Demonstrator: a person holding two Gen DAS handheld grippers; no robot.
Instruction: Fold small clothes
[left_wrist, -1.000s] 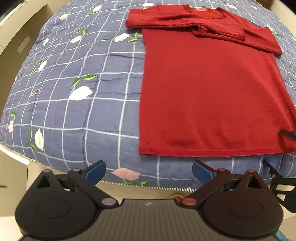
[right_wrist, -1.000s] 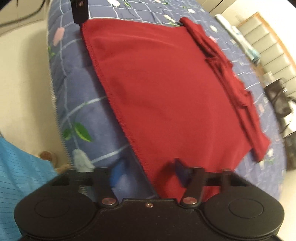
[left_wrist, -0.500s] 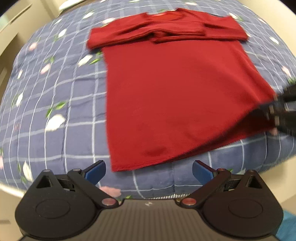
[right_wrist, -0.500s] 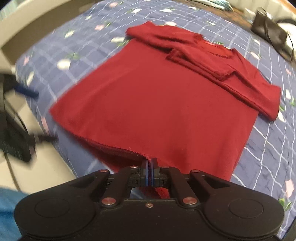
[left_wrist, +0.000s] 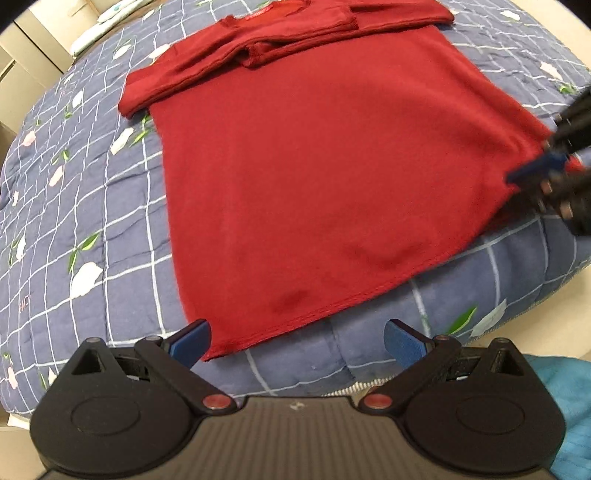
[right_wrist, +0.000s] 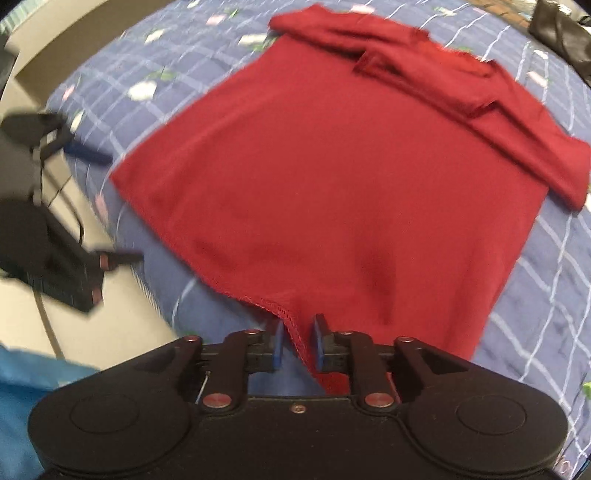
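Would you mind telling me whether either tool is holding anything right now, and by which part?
The right tool has the red shirt hem corner between its slightly parted fingers; a firm hold cannot be told. The left tool holds nothing.

A blue checked quilt (left_wrist: 92, 192) with a leaf-and-flower print covers the bed; pale cabinets (left_wrist: 22, 55) stand beyond it (floor beige) (right_wrist: 122, 325).

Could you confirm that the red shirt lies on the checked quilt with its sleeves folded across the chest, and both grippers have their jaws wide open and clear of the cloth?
Not quite: only the left gripper is wide open and clear. The right wrist view shows the right gripper with its jaws close around the hem of the red shirt. The rest is right.
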